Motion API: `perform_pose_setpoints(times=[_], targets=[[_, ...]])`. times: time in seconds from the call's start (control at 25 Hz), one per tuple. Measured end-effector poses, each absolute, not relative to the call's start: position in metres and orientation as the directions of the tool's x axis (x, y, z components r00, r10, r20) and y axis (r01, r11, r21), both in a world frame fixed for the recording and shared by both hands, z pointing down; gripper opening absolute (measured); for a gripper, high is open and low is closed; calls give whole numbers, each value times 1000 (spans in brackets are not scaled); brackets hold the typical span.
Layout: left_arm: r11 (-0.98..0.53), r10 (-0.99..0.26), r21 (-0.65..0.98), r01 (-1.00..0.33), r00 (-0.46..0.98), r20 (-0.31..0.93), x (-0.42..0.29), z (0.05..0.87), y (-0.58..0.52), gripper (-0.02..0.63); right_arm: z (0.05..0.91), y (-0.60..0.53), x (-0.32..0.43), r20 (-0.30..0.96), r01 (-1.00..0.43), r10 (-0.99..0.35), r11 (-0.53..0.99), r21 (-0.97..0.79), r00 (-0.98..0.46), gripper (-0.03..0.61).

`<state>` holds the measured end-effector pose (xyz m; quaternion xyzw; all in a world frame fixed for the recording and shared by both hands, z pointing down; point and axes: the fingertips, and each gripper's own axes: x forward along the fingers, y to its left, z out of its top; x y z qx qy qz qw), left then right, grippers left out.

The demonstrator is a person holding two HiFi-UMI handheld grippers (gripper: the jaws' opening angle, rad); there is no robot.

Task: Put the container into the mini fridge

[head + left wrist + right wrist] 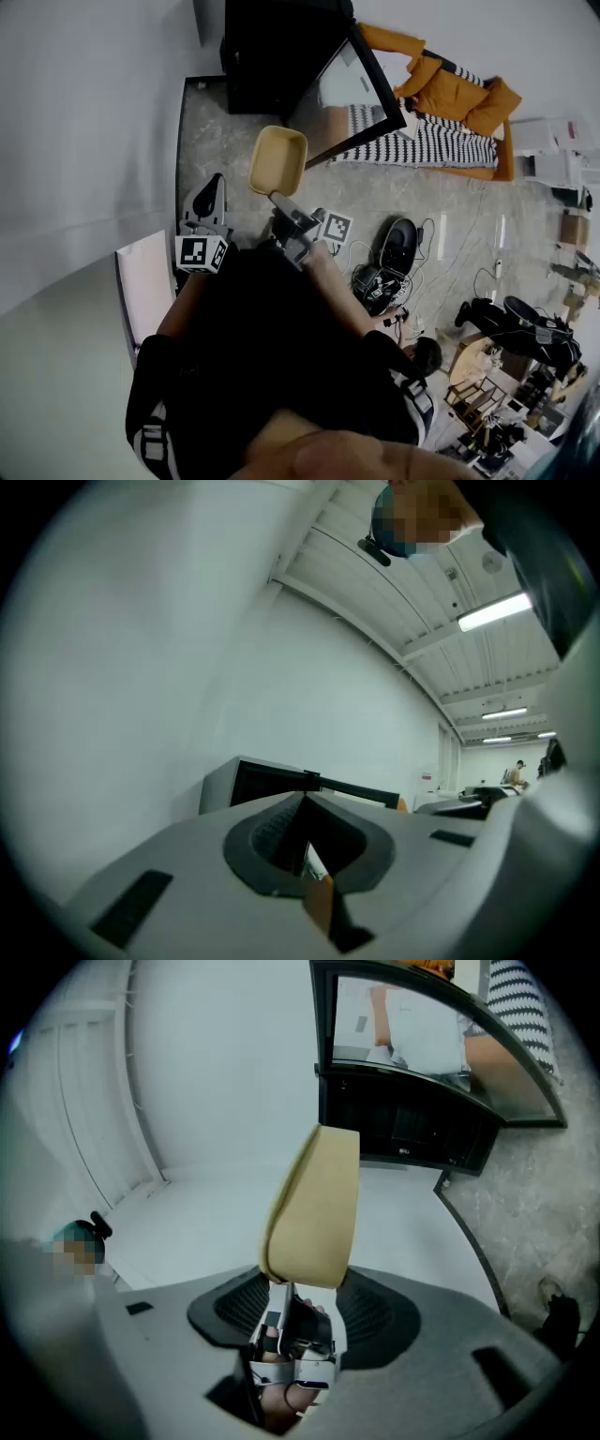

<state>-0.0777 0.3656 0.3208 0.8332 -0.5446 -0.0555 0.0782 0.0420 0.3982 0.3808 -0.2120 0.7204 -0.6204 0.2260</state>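
Head view, container: container [277, 159] is held in the air just short of the open fridge [272, 56], open side up, with its long axis running near to far.
Head view, grippers: right gripper [281, 200] clamps the container's near rim; left gripper [214, 187] is near left.
Left gripper view: jaws are pressed together, nothing between them.
Right gripper view: jaws pinch the container's near edge, and its far end points at the fridge.

The left gripper [302, 803] points level, close in at the person's left, its jaws pressed together with nothing between them. The right gripper [298, 1296] reaches farther out, also level, its jaws clamped on the container [314, 1208]. The right forearm [342, 295] stretches forward behind it.
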Motion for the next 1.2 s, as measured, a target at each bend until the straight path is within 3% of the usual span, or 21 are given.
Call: perform_pose_setpoints(times=[1.2], targets=[[-434, -899, 211, -876, 438, -29, -124, 312, 348, 5, 384, 383, -5, -48, -64, -596, 166, -984, -802, 215]])
